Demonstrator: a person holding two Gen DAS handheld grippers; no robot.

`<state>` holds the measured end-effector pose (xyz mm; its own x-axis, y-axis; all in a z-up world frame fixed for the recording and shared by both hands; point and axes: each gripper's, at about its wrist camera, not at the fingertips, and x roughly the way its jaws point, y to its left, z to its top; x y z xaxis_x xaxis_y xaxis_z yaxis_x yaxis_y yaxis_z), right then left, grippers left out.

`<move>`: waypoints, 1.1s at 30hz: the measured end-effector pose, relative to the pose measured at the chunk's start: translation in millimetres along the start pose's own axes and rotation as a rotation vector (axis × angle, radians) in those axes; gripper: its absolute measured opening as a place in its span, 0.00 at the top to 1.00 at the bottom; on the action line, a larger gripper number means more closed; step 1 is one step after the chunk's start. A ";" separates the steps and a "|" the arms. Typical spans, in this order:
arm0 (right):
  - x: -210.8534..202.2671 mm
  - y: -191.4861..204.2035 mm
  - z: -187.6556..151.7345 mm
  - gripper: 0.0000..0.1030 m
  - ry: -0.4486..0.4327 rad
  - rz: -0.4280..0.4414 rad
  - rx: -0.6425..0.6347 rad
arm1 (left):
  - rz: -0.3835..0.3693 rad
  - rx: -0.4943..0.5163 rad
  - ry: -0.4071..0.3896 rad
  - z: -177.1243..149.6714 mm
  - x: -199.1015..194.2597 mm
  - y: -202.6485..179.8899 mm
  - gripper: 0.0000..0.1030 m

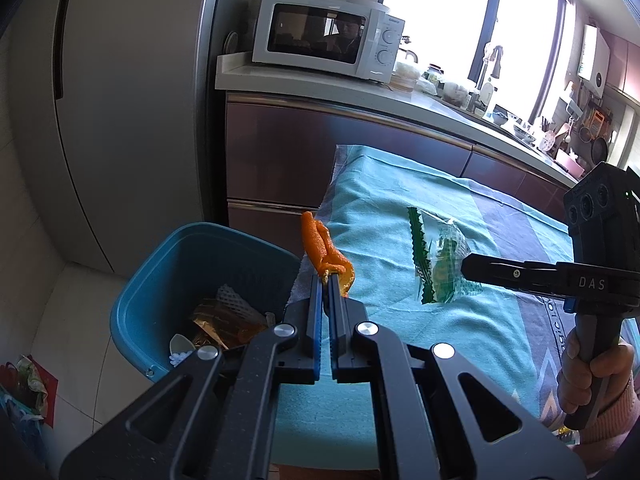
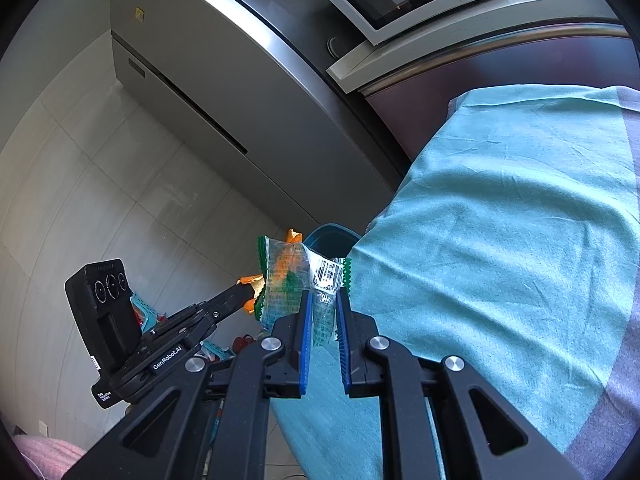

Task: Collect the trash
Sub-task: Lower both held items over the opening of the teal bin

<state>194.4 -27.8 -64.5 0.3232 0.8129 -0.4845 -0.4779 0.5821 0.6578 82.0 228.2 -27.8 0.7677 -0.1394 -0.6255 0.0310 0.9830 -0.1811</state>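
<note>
My left gripper (image 1: 326,280) is shut on an orange peel (image 1: 322,246), holding it at the table's left edge beside the blue trash bin (image 1: 160,272). The bin holds several pieces of trash. My right gripper (image 2: 324,300) is shut on a clear wrapper with green zigzag edges (image 2: 294,280), lifted above the teal tablecloth (image 2: 500,240). In the left wrist view the right gripper (image 1: 466,268) comes in from the right, holding the wrapper (image 1: 438,254). In the right wrist view the left gripper (image 2: 244,292) and its peel (image 2: 252,280) sit just behind the wrapper.
A grey fridge (image 1: 132,100) stands behind the bin. A white microwave (image 1: 328,40) sits on the counter (image 1: 360,92) beyond the table. Coloured bags (image 1: 24,384) lie on the tiled floor at the left.
</note>
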 end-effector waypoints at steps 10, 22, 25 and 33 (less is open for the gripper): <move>9.9 5.4 3.7 0.89 0.017 0.002 -0.018 | 0.028 -0.016 -0.005 1.4 -0.4 11.6 0.97; 30.2 17.0 8.9 0.89 0.059 0.012 -0.050 | 0.070 -0.038 -0.006 4.0 2.0 30.4 0.97; 35.0 20.2 9.9 0.89 0.069 0.012 -0.055 | 0.075 -0.043 -0.003 3.8 3.6 34.8 0.97; 47.4 26.5 15.1 0.89 0.087 0.004 -0.069 | 0.095 -0.057 -0.001 1.3 4.8 44.1 0.97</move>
<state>209.3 26.4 -61.4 0.2504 0.8084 -0.5327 -0.5351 0.5741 0.6197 87.9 271.1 -37.8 0.7661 -0.0456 -0.6412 -0.0789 0.9833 -0.1642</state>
